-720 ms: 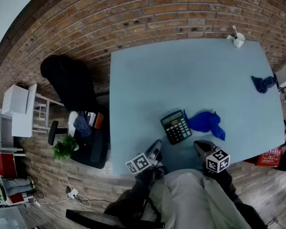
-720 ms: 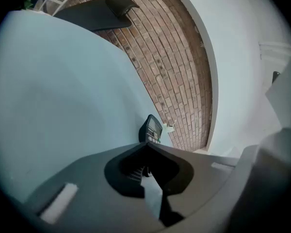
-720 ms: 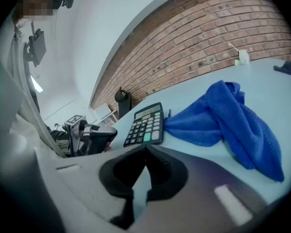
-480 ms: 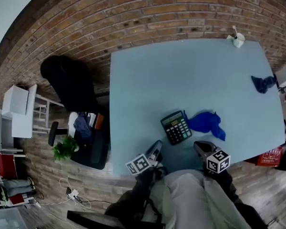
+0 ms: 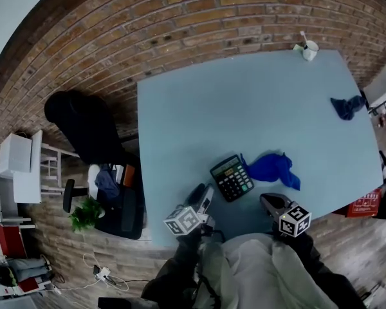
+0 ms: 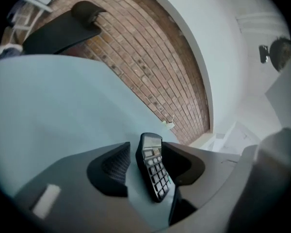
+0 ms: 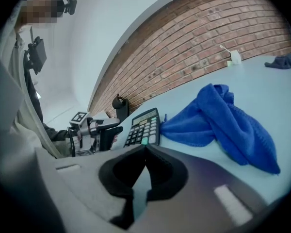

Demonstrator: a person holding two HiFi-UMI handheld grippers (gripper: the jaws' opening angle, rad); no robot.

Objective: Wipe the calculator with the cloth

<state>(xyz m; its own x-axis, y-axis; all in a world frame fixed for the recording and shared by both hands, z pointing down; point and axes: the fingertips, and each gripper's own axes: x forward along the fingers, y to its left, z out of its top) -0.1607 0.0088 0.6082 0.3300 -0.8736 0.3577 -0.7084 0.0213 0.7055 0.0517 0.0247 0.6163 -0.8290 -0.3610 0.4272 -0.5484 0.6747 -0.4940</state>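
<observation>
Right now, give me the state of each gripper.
Left gripper: open, empty; the calculator lies ahead, not gripped.
Right gripper: shut, holding nothing.

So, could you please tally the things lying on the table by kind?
Calculator: 1
Cloths: 2 (bright blue cloth, dark blue cloth)
White cup: 1
Total: 4

the wide far part of the table [image 5: 244, 108] is left bare. near its front edge the path is blocked by the calculator [image 5: 231, 177] and the blue cloth [image 5: 272, 168], set just beside each other.
</observation>
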